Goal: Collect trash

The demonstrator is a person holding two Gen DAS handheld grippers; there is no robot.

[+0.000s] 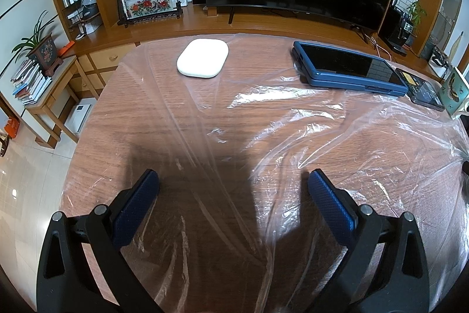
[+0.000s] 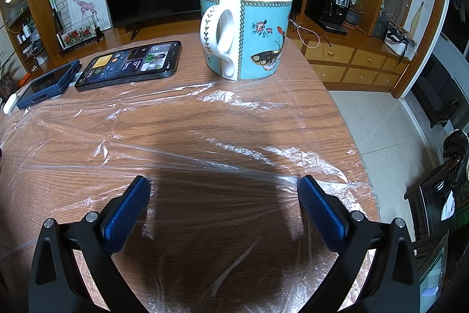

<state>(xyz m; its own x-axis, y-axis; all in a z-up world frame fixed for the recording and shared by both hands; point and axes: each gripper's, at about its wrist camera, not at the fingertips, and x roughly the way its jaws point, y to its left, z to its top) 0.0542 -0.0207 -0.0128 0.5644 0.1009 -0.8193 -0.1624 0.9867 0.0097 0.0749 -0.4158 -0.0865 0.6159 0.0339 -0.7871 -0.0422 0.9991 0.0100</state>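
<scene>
Blue-padded jaws of the left gripper [image 1: 233,181] stand spread wide above the near part of the table [image 1: 123,113], pinching nothing; the right gripper [image 2: 224,189] shows the same condition, jaws spread, nothing between them. Clear plastic film [image 1: 307,119] lies crumpled and creased across most of the wooden table, directly under both grippers and reaching toward the far edge. On the far left a white rounded case [image 1: 202,57] rests on the film. To its right a blue-cased tablet [image 1: 348,69] lies flat, its near edge touching the wrinkled film. Just right of the tablet, a phone [image 2: 129,65] with a lit screen lies flat. Far right, a turquoise butterfly mug [image 2: 246,31] stands upright, handle facing near-left, at the film's far edge.
</scene>
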